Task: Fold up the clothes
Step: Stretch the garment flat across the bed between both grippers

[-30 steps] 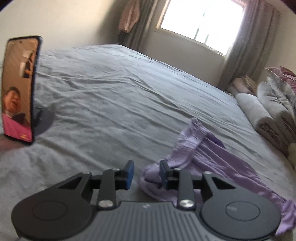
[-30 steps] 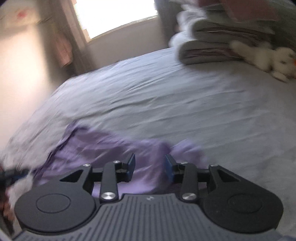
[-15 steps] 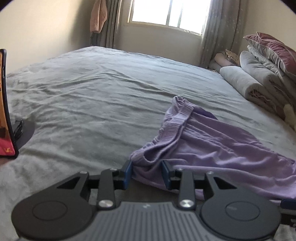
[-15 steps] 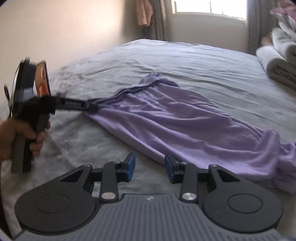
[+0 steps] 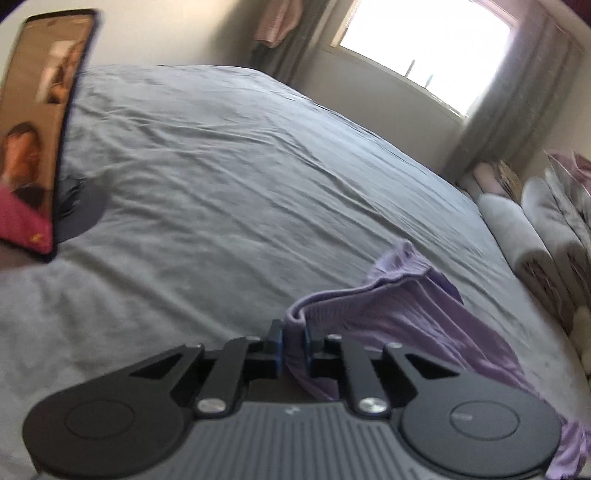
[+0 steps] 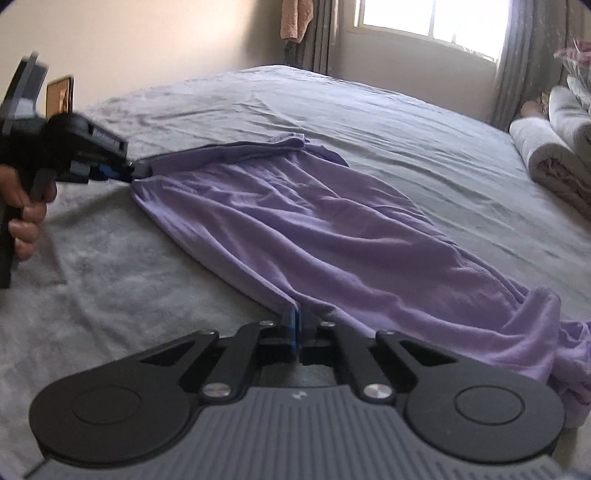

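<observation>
Purple garment [image 6: 317, 236] pinched between both tongs

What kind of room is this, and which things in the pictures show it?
Most likely a bedroom in a home. A wide bed with a grey sheet fills the view, rolled bedding is stacked at its far end, and a curtained window stands behind it.

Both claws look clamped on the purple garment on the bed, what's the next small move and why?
Probably lift both claws a little and draw them apart to pull the edge taut. The left claw is closing on the bunched waistband corner, and the right claw is shut on the near edge. The purple garment lies wrinkled on the bed, so it needs flattening before a fold.
</observation>
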Available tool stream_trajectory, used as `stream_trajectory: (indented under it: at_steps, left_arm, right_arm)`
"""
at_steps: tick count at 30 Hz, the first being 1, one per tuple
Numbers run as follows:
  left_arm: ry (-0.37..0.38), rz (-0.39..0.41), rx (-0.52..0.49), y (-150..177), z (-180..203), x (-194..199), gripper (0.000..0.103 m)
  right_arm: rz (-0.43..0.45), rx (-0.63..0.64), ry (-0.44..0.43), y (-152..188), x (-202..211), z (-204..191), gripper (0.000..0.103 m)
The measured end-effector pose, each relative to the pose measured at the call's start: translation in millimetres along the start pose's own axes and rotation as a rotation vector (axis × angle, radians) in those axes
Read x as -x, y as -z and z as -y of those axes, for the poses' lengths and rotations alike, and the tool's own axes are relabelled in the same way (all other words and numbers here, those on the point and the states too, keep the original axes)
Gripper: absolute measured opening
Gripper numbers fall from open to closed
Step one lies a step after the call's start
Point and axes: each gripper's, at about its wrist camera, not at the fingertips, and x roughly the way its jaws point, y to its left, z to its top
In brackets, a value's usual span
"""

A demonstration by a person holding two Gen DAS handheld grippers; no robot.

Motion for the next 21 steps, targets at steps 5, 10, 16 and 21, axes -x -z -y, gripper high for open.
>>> stream_trajectory:
  at_steps: [5,10,16,21]
  left_arm:
    - [0.02,-0.026,0.103,-1.4,-14.9,8.5,0.008]
    - [0.017,-0.041,0.132,-2.1,-22.7,19.6,0.008]
    - [0.014,-0.059,0.144,-2.6,-36.3,36.5,0.008]
    - [0.021,-0.085,0.154,-0.8,-52.1,54.3,0.008]
  right_arm:
    - [0.017,-0.017,-0.026,-4.6,14.6,3.3,0.001]
    - [0.036,0.026,-0.059,-5.2,31.9,-6.3,0.001]
    - [0.047,0.056,-0.108,-2.7,55.9,-11.5,0.001]
    - [0.04,0.058,-0.169,3.0,71.2,-12.9,0.001]
